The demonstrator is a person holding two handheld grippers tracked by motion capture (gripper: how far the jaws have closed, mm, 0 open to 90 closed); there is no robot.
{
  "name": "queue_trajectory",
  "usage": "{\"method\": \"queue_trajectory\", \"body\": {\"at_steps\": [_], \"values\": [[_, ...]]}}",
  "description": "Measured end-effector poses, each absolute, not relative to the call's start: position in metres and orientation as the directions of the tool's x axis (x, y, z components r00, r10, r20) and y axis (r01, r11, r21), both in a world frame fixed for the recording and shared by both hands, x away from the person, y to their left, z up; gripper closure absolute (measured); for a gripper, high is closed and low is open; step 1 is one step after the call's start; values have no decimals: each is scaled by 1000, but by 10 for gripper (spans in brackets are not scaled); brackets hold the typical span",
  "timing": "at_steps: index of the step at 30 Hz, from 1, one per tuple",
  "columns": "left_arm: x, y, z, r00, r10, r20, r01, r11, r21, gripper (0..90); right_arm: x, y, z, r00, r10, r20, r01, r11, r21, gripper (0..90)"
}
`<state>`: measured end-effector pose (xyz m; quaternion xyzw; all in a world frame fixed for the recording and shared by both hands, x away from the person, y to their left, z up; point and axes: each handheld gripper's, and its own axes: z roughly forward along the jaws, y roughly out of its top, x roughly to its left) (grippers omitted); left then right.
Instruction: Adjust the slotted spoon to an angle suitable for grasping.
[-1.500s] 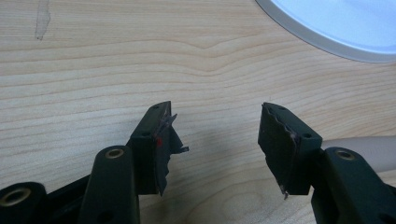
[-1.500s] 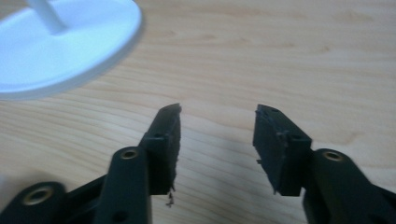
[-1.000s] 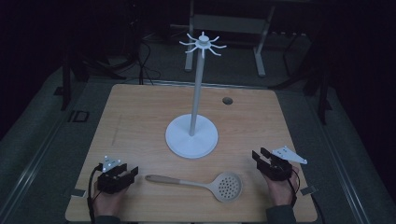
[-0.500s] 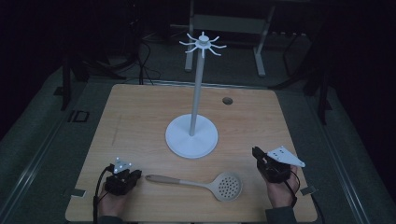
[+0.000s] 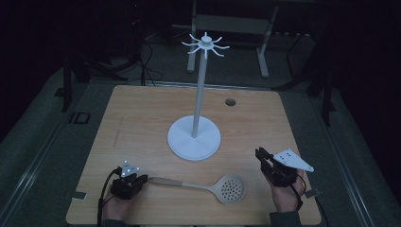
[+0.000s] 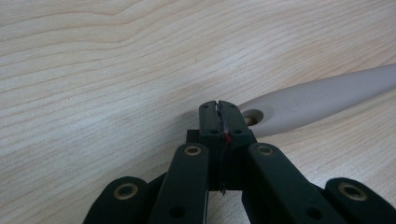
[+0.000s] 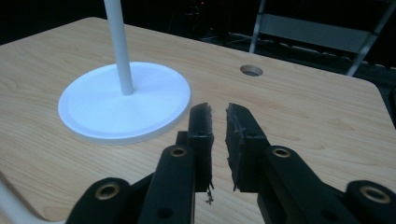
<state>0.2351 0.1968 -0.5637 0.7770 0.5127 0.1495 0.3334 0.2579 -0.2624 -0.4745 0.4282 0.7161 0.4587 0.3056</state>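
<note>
A beige skimmer spoon (image 5: 201,185) lies flat on the wooden table (image 5: 142,123) near its front edge, its round perforated bowl toward the right and its slim handle running left. The left gripper (image 5: 128,182) sits at the very end of that handle; in the left gripper view its two black jaws are pressed flat together with nothing between them, having just closed, and the handle's rounded end with its hanging hole (image 6: 252,119) lies just beside and behind the jaw tips, close against them but not clamped. The person's left hand (image 5: 115,204) holds this gripper low over the table, a cable trailing from it. Well apart to the right, past the spoon's bowl, the right gripper (image 5: 263,158) is held in the person's right hand (image 5: 286,196), a grey three-cornered plate on top; its jaws stand a narrow gap apart and empty, having just opened a little from closed. Beyond the spoon, at mid-table, stands a white hanging rack (image 5: 195,137): a round flat base, a thin upright pole and a crown of curved hooks on top. A small round hole (image 5: 230,101) is set in the tabletop toward the far edge.
</note>
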Motion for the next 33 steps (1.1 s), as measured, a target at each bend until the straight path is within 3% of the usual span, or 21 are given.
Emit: {"method": "queue_trajectory", "body": {"at_steps": [7, 19, 33], "values": [[238, 186, -563, 456, 882, -117, 693, -269, 669, 897, 257, -263, -474, -452, 891, -37, 333, 207, 920, 777], [260, 127, -565, 529, 840, -120, 659, -318, 681, 896, 255, -265, -468, -467, 884, -26, 331, 202, 922, 764], [291, 99, -564, 530, 838, -127, 661, -315, 681, 881, 255, -264, -463, -499, 865, -48, 315, 233, 920, 748]]}}
